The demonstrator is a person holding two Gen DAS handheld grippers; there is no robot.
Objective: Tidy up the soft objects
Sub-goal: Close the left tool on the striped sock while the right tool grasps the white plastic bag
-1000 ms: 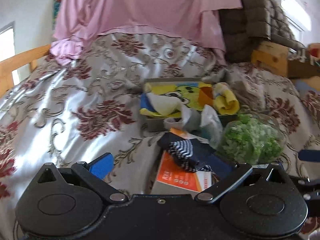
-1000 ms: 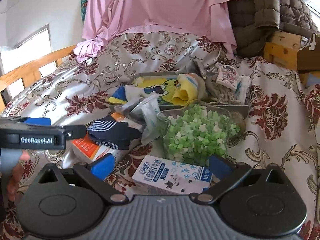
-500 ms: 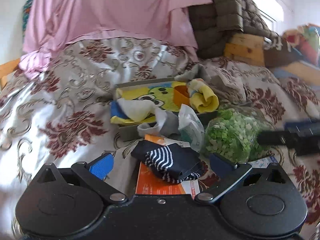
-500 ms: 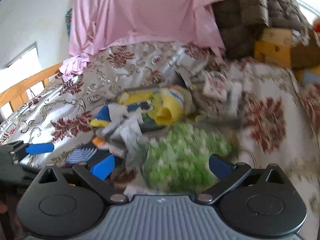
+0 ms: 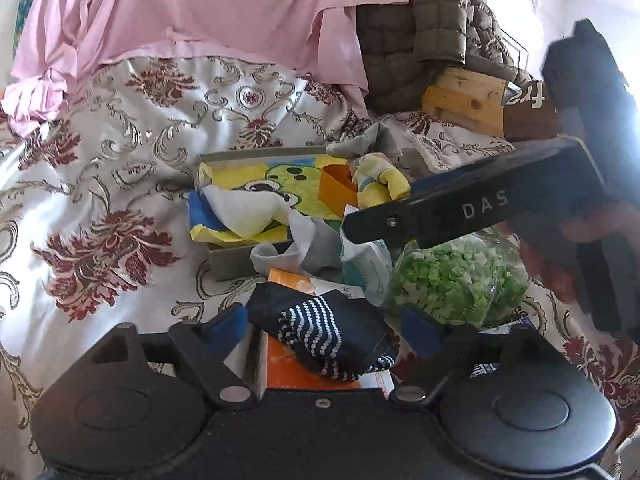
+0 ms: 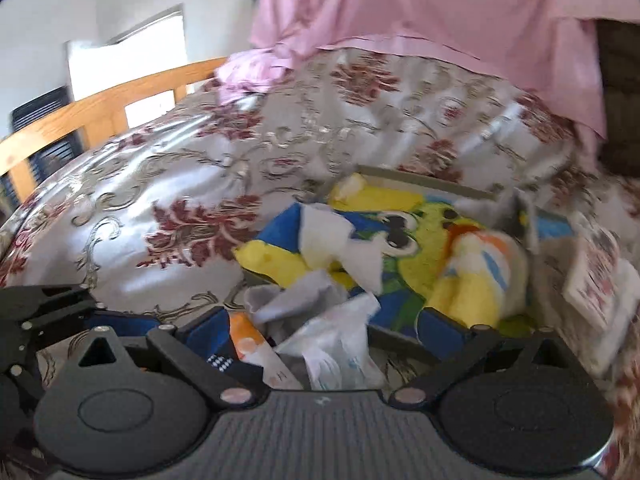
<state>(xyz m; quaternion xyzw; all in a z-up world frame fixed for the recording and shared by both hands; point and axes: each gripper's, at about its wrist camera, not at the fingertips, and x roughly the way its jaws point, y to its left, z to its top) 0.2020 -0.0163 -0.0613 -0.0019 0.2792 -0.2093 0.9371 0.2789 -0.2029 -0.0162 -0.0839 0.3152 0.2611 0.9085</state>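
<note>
Socks (image 5: 332, 336), one dark striped bundle, lie on an orange carton between my left tool's (image 5: 328, 324) jaws, which have just been closing, not yet touching. Only this view shows one bag of green bits (image 5: 452, 284). My right tool (image 6: 320, 332) gapes over crumpled wrappers, before the box (image 6: 420, 184).

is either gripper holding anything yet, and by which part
Nothing is held. The left gripper straddles the navy striped sock, pads not pressing; the right gripper is open over the pile.
</note>
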